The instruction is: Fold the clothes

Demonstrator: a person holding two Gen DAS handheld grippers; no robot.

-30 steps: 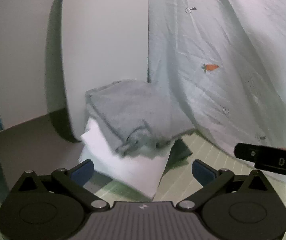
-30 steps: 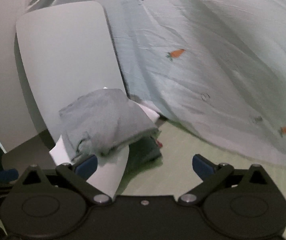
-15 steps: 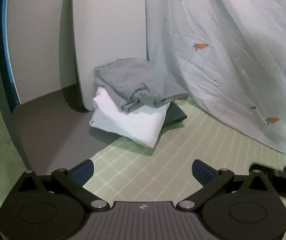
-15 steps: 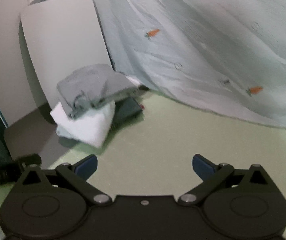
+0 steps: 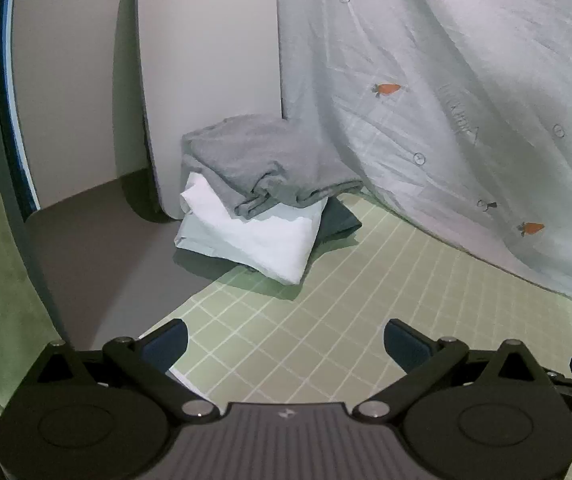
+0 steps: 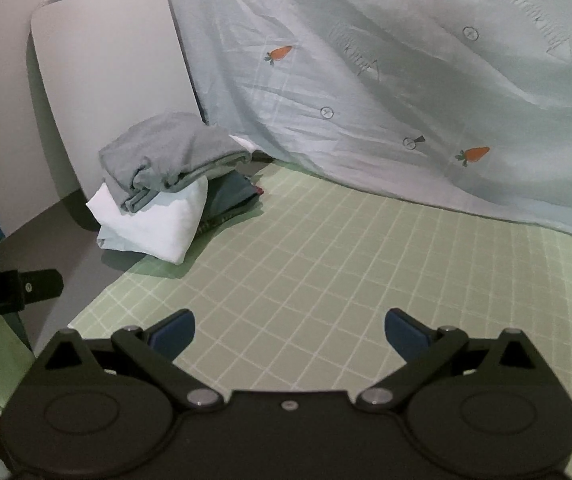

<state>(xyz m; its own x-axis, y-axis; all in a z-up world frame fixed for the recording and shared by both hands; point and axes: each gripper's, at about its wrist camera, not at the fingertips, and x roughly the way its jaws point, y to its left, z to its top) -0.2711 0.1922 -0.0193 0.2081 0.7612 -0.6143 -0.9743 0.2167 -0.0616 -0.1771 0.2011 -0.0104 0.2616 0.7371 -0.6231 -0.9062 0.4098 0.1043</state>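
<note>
1. Left wrist view: your left gripper (image 5: 285,338) has its fingers spread wide with nothing between them. It has backed well away from the stack over the last second; the pile loomed just ahead of the fingers then and now sits well apart.
2. Right wrist view: your right gripper (image 6: 289,330) is likewise spread and empty, and has retreated the same way.
3. Grey garment (image 5: 264,166): folded, topmost on the stack (its front edge is bunched rather than flat).
4. White garment (image 5: 262,240): folded, directly beneath the grey one.
5. Dark garment (image 5: 340,220): lowest, only an edge showing.
6. Stack location: on the green checked mat (image 5: 326,320), against the leaning pale board (image 5: 210,92), beside the carrot-print sheet (image 5: 466,100).
7. Judgement: you have placed and released the grey piece; it looks finished, so fetch the next item.
</note>
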